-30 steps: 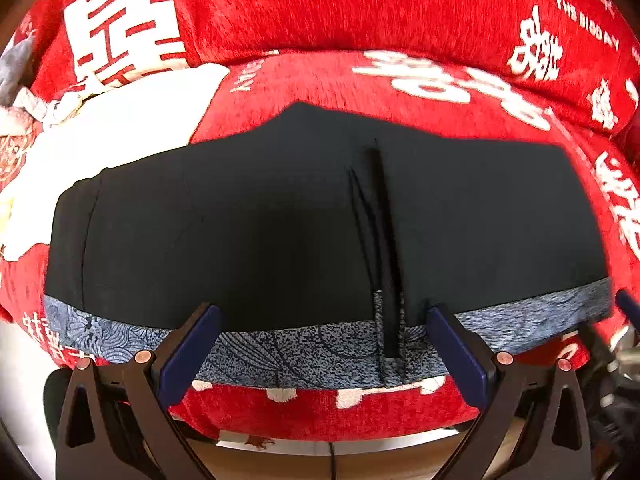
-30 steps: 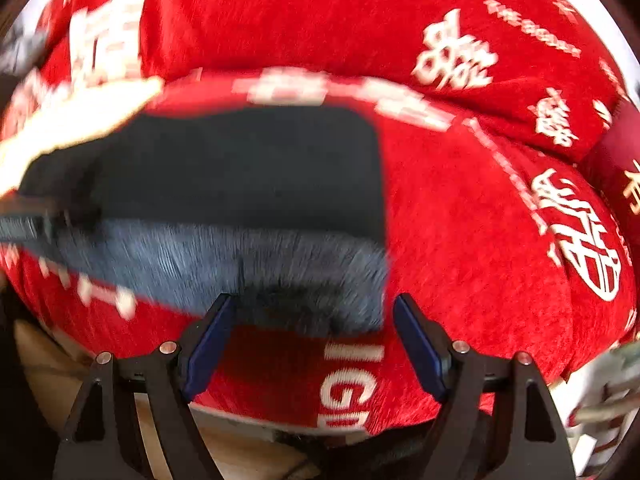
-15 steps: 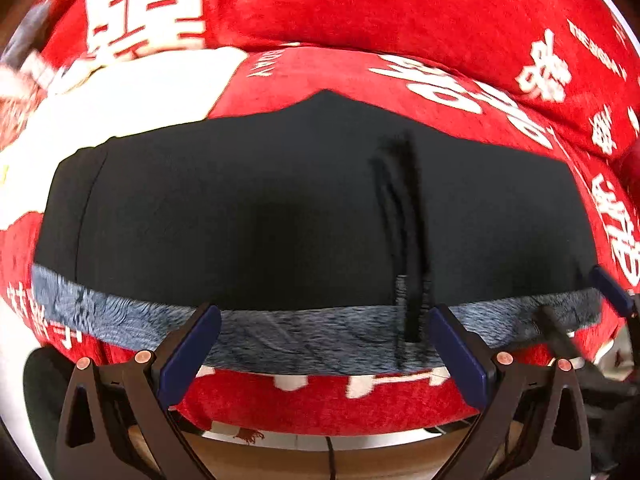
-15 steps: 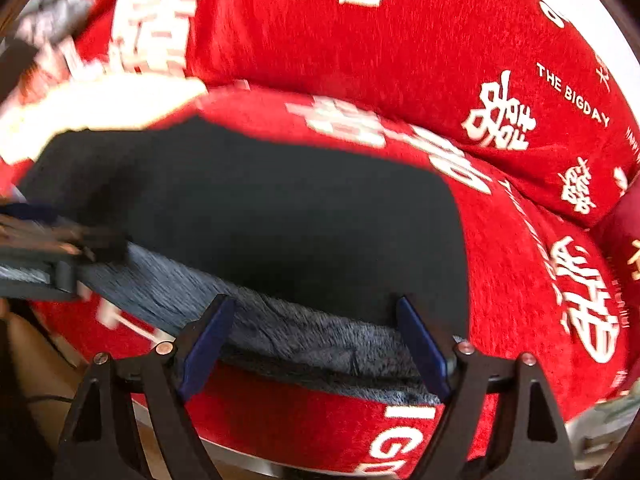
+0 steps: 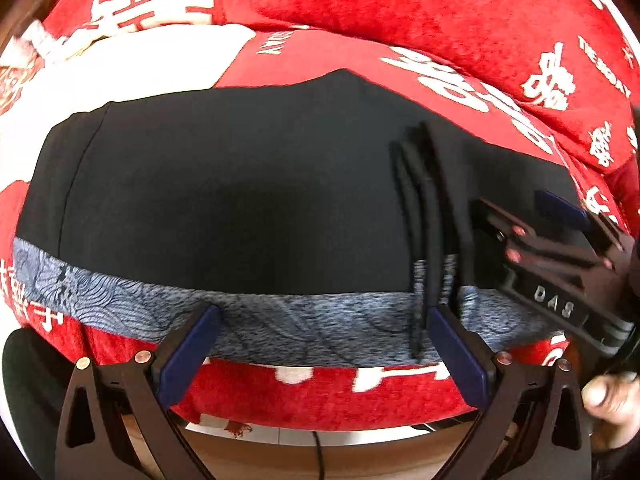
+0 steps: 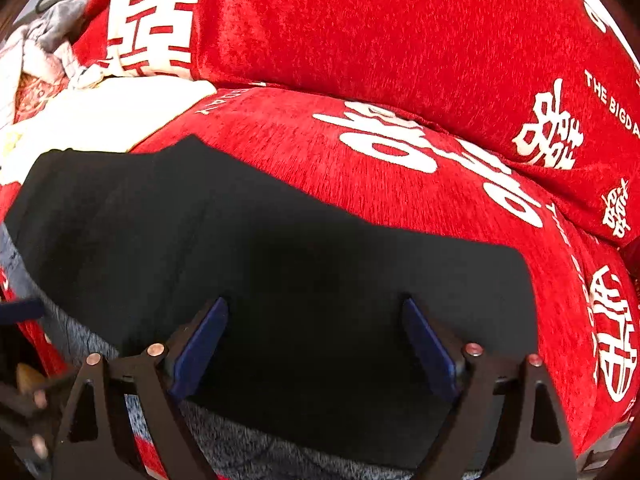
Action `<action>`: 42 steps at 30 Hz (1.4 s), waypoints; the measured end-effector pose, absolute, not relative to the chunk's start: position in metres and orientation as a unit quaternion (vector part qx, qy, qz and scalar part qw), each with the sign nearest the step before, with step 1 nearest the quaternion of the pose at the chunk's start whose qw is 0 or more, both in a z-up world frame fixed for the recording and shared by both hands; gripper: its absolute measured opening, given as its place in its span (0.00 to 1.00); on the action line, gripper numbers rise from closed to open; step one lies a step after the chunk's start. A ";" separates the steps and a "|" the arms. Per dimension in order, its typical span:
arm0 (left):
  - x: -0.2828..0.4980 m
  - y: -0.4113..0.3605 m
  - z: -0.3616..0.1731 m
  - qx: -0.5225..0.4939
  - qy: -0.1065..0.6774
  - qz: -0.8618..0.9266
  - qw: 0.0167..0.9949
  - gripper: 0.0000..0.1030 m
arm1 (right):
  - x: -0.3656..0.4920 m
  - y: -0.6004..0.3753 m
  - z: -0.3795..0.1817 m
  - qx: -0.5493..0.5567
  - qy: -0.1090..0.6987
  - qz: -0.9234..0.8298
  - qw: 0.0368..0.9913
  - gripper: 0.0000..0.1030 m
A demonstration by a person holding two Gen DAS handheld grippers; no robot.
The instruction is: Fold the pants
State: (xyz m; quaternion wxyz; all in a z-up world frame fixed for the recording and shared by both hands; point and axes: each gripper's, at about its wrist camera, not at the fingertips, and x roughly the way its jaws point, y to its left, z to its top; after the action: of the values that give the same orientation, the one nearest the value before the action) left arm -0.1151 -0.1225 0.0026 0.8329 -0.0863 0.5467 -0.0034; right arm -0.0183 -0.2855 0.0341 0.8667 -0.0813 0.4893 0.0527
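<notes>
Pants [image 5: 224,200]: black, smooth matte knit, lying flat and spread wide on a red cushion [image 5: 332,56]. Waistband [image 5: 280,324] is heathered grey-blue with a faint wavy line pattern; it runs along the near edge of the cushion. Black drawstrings [image 5: 426,240], round and cord-like, lie as parallel strands across the fabric and down over the waistband. Far edge of the pants rises to a shallow peak at the middle.

Cushion cover is plush red chenille with large white characters woven in. A second red cushion [image 6: 360,28] of the same cloth stands behind as a backrest. A white cloth [image 5: 132,68] lies on the seat at left, touching the pants' far left corner. Crumpled grey and patterned fabric [image 6: 44,48] sits beyond it.

Left gripper [image 5: 320,344]: blue pads wide apart, nothing between them but the waistband below; contact cannot be confirmed. Right gripper [image 6: 316,344]: jaws have just been opening, wide apart, over the black fabric near the pants' right edge, not clamped. In the left wrist view, the right gripper overlaps the pants' right end; a hand [image 5: 612,396] shows beneath it.
</notes>
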 end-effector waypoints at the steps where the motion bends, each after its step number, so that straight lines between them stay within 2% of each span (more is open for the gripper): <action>1: -0.113 -0.125 0.006 -0.084 0.543 -0.010 0.836 1.00 | -0.019 -0.288 0.038 -0.076 0.485 0.053 0.870 0.89; 4: -0.100 -0.133 0.016 -0.086 0.533 -0.020 0.841 1.00 | -0.022 -0.307 0.055 -0.054 0.464 0.040 0.883 0.89; 10: -0.047 -0.159 0.014 -0.057 0.541 -0.012 0.839 1.00 | -0.014 -0.363 0.050 0.032 0.473 0.005 0.881 0.89; 13: -0.032 -0.160 -0.002 -0.053 0.566 0.006 0.822 1.00 | -0.024 -0.367 0.047 0.030 0.480 0.015 0.877 0.89; 18: -0.041 -0.152 0.002 -0.054 0.561 -0.007 0.826 1.00 | -0.073 -0.365 0.036 0.025 0.490 0.032 0.871 0.89; 24: -0.063 -0.112 0.021 -0.104 0.536 0.004 0.838 1.00 | -0.124 -0.338 0.035 -0.063 0.485 0.044 0.871 0.90; 27: -0.069 -0.095 0.023 -0.112 0.529 0.022 0.841 1.00 | -0.120 -0.334 0.053 -0.036 0.452 0.042 0.891 0.90; 30: -0.073 -0.079 0.019 -0.110 0.531 0.043 0.839 1.00 | -0.101 -0.321 0.052 -0.010 0.456 0.052 0.888 0.90; 34: -0.081 -0.060 0.013 -0.102 0.532 0.069 0.838 1.00 | -0.090 -0.277 0.027 -0.049 0.486 0.077 0.869 0.90; 38: -0.092 -0.040 0.011 -0.095 0.522 0.095 0.842 1.00 | -0.098 -0.248 0.041 -0.070 0.449 0.111 0.884 0.90; 42: -0.094 -0.021 0.000 -0.103 0.529 0.115 0.835 1.00 | -0.085 -0.237 0.042 -0.071 0.448 0.117 0.884 0.90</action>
State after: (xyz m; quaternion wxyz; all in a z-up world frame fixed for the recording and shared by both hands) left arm -0.0942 -0.0211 0.0001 0.8347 -0.1029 0.5287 0.1147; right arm -0.0849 -0.2367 0.0421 0.8837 -0.0712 0.4475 0.1170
